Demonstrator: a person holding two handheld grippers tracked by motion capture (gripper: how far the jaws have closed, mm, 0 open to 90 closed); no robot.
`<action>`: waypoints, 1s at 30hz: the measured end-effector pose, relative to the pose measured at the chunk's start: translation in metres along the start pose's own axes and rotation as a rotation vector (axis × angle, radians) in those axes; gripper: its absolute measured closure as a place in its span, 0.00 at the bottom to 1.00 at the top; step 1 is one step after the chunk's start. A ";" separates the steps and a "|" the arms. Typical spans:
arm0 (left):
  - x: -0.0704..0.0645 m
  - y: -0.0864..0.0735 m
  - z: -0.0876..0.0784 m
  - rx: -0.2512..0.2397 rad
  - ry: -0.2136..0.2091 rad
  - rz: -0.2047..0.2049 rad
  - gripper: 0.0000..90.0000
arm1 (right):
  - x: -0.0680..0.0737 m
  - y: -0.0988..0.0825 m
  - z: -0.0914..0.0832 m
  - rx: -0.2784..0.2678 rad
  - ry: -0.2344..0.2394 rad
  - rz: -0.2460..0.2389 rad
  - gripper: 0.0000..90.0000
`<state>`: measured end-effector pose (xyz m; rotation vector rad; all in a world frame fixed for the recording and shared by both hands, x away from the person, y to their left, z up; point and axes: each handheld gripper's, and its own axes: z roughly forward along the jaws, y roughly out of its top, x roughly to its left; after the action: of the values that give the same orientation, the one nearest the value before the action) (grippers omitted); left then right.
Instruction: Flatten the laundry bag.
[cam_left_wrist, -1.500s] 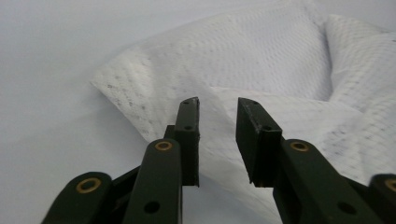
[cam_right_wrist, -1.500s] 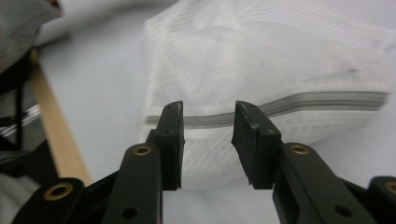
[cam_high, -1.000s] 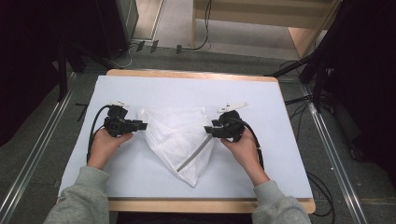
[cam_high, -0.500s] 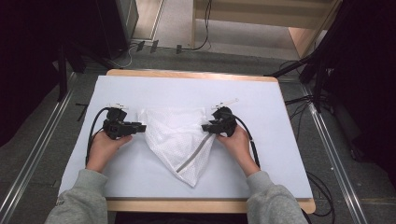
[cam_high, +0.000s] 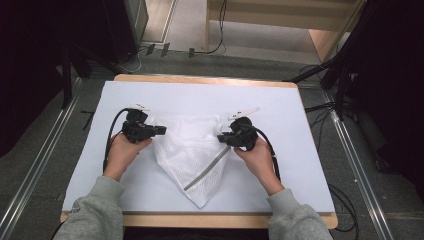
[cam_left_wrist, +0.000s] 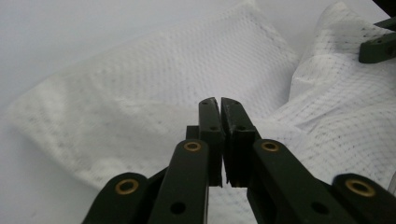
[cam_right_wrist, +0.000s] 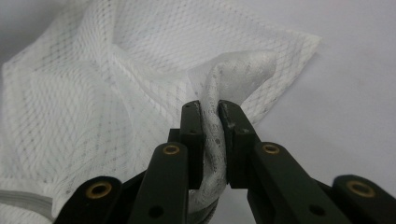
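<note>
While both tongs sit at the top corners of the cloth, findings are as follows.

Cloth: white mesh cloth (cam_high: 192, 155) lying on the sheet, spread between the two tongs and narrowing to a point towards the person; a grey strip (cam_high: 207, 170) runs slantwise across its lower half, below and inward of the right tongs.

Left tongs: left tongs (cam_high: 159, 131) point inward at the cloth's upper left corner; jaws have just been closing and now stand pressed together. In the left gripper view (cam_left_wrist: 219, 105) the tips meet with hardly a gap, mesh lying beyond and below them; whether any fabric is nipped between the pads I cannot tell.

Right tongs: right tongs (cam_high: 223, 138) point inward at the cloth's upper right corner; jaws have just been closing. In the right gripper view (cam_right_wrist: 210, 108) a bunched fold of mesh (cam_right_wrist: 212, 144) stands between the pads, pinched from both sides and puffing out above the tips.

Cloth near right tongs: the corner rises off the sheet at the grip; the rest spreads away to the left of the jaws in that view.

Hands: left hand (cam_high: 121, 152) and right hand (cam_high: 257, 157) each hold their tongs from behind, grey sleeves (cam_high: 92, 210) nearest the table edge.

Surface: white sheet (cam_high: 300, 120) covers the table (cam_high: 200, 79), bare on the outer side of each tongs.

Cables: one black cable (cam_high: 111, 137) loops out behind the left tongs.
</note>
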<state>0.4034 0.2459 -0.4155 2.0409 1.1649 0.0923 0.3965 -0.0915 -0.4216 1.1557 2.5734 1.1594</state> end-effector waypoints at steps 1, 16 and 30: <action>-0.002 0.002 0.004 0.008 -0.002 0.004 1.00 | 0.004 -0.002 -0.005 -0.009 0.008 -0.004 0.91; -0.013 0.014 0.062 0.141 0.008 0.061 1.00 | 0.027 -0.018 -0.029 -0.026 0.022 -0.004 0.92; -0.007 0.013 0.071 0.149 0.002 0.055 1.00 | 0.039 -0.064 -0.054 0.002 0.029 0.037 0.99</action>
<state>0.4379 0.1951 -0.4547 2.2039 1.1473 0.0357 0.3108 -0.1249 -0.4184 1.2011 2.5852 1.1903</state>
